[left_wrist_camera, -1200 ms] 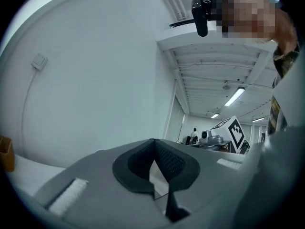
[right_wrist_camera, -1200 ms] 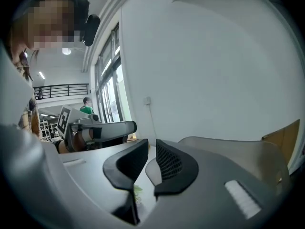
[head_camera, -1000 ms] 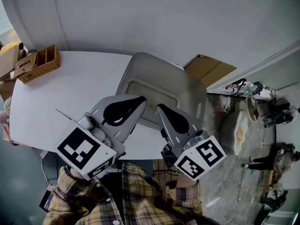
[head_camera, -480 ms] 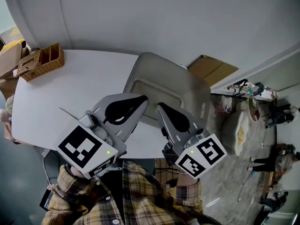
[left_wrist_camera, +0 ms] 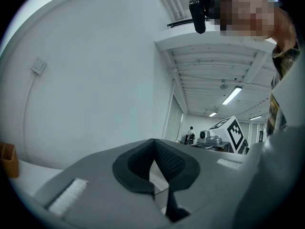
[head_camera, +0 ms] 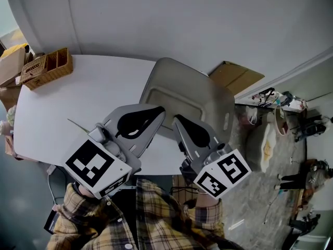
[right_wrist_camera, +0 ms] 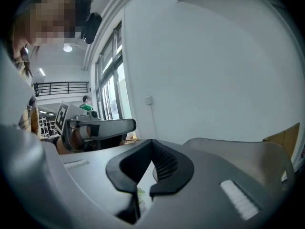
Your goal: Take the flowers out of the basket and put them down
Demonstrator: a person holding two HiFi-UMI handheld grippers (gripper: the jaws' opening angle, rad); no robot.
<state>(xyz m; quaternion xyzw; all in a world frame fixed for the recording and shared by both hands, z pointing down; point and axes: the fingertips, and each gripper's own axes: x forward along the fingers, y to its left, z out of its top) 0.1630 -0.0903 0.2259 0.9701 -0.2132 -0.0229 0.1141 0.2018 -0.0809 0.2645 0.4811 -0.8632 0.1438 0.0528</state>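
White table [head_camera: 78, 103] bears a brown woven basket [head_camera: 49, 66] at its far-left corner, contents indistinct in head view; gripper views alone show left gripper [left_wrist_camera: 155, 178] and right gripper [right_wrist_camera: 140, 182] jaws closed.

The basket [head_camera: 47, 69] sits on the table [head_camera: 78, 108] at its far left corner. A chair [head_camera: 187, 98] stands at the table's right end. A cardboard box [head_camera: 234, 77] lies right of the table, behind the chair. Another box [head_camera: 10, 66] stands off the table's left end, near the basket.
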